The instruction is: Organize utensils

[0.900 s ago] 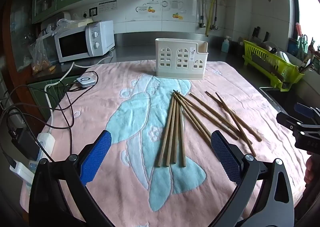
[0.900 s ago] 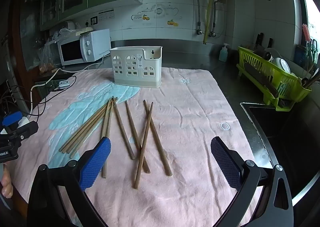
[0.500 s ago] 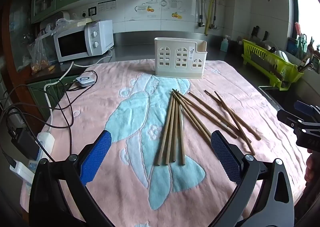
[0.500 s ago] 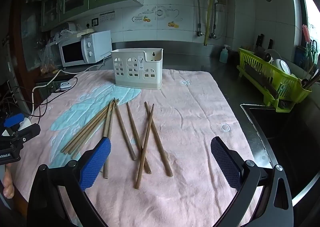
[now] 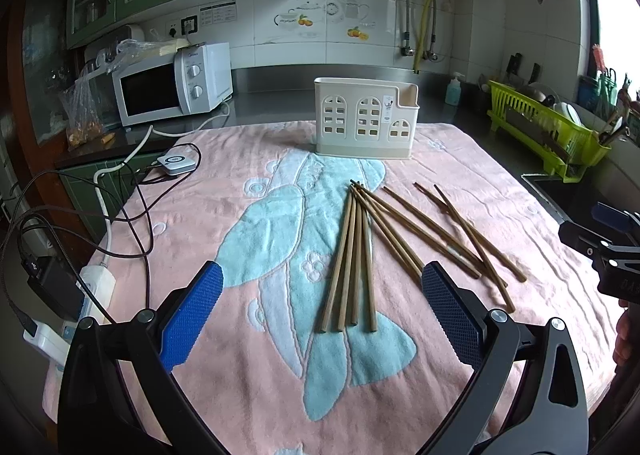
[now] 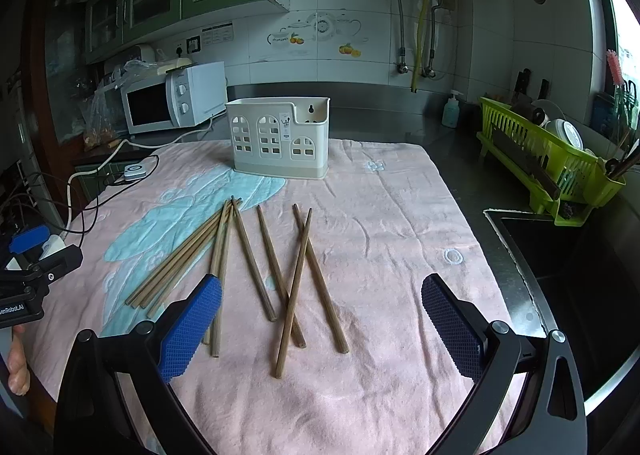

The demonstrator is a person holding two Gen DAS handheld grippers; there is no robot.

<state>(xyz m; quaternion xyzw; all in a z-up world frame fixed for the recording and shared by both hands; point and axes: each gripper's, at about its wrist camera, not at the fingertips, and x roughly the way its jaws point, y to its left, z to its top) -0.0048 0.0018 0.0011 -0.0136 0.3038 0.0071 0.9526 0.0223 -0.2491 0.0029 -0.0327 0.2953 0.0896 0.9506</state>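
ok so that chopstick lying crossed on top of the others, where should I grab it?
Take the top chopstick near its middle from straight above, fingers either side. It rests across two others, so it sits slightly raised off the towel.

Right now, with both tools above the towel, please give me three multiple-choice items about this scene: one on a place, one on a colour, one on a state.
1. Where does the utensil holder stand?
A. on the far end of the pink towel
B. inside the green dish rack
C. on top of the microwave

2. What colour are the pads of the right tool?
A. red
B. blue
C. yellow

3. In what state are the chopsticks?
A. all upright in the holder
B. gripped by the left tool
C. lying loose on the towel

Answers:
1. A, the holder rests on the towel's far edge, beyond the chopsticks.
2. B, both textured pads are blue.
3. C, they lie flat, some crossing, while the left tool and the right one stand open and hold nothing.
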